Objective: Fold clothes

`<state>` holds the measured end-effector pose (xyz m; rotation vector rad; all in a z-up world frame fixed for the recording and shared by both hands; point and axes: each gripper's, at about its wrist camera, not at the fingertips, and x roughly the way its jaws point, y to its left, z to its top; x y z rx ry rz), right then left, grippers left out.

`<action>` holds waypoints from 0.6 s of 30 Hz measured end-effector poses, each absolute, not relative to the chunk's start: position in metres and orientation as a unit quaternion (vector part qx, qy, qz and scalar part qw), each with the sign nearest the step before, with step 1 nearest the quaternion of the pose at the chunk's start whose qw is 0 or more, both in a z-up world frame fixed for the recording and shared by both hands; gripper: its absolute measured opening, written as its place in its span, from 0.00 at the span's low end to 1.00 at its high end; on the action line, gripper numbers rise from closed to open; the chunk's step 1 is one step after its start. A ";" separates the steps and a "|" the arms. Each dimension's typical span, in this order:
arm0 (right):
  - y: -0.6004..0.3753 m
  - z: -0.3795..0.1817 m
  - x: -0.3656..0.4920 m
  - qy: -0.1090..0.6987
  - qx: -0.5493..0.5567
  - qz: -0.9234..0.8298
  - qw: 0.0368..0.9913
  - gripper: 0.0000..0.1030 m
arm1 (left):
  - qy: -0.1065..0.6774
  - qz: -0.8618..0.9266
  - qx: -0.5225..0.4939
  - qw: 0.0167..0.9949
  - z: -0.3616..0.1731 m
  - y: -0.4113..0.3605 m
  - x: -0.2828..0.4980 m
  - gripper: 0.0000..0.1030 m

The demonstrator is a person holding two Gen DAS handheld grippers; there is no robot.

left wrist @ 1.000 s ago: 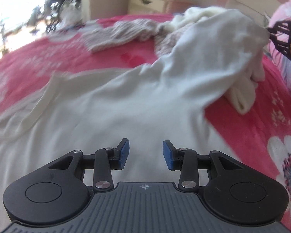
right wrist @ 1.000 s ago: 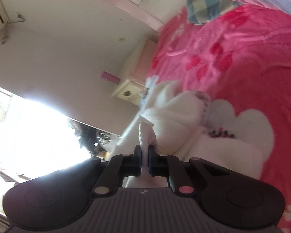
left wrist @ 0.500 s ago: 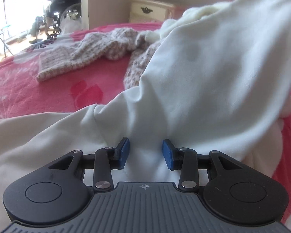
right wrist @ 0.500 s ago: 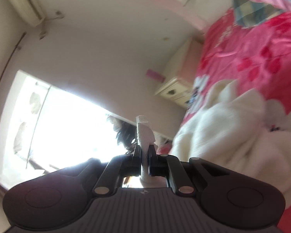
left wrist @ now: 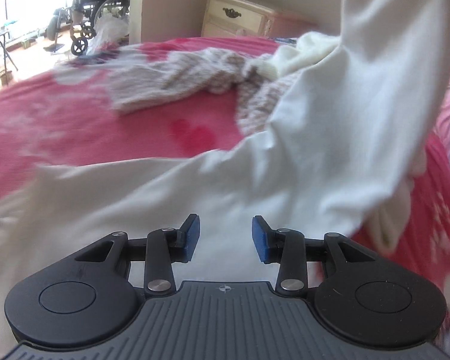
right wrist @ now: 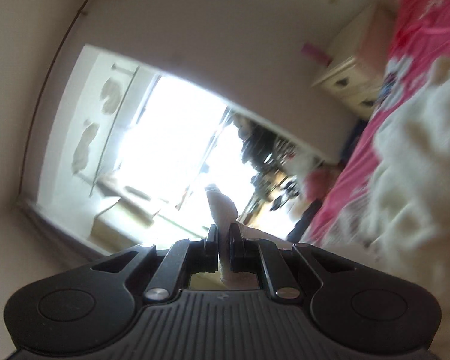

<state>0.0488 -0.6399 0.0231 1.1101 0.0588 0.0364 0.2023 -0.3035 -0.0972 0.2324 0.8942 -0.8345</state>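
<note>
Folding at an early stage: white garment lifted by one end, no fold yet laid.

Right gripper (right wrist: 224,240) is clamped on a strip of white garment (left wrist: 330,138); left gripper (left wrist: 225,237) is held open above its body, spread on the pink bedspread (left wrist: 75,120). A knitted sweater (left wrist: 177,81) lies unfolded beyond. The garment's raised end is cut off; motion blur obscures detail.

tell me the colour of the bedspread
Pink-red with white flowers, on the bedspread; clearest in the left wrist view.

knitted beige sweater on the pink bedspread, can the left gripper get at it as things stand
Probably yes: the left gripper has open, empty jaws, and the knitted beige sweater lies uncovered beyond the white cotton garment, though a lifted sleeve hangs at its right.
</note>
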 end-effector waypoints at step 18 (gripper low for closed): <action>-0.301 -0.088 0.112 0.363 0.214 0.189 0.887 0.33 | 0.465 -0.214 -0.027 0.858 -0.060 -0.009 0.138 0.39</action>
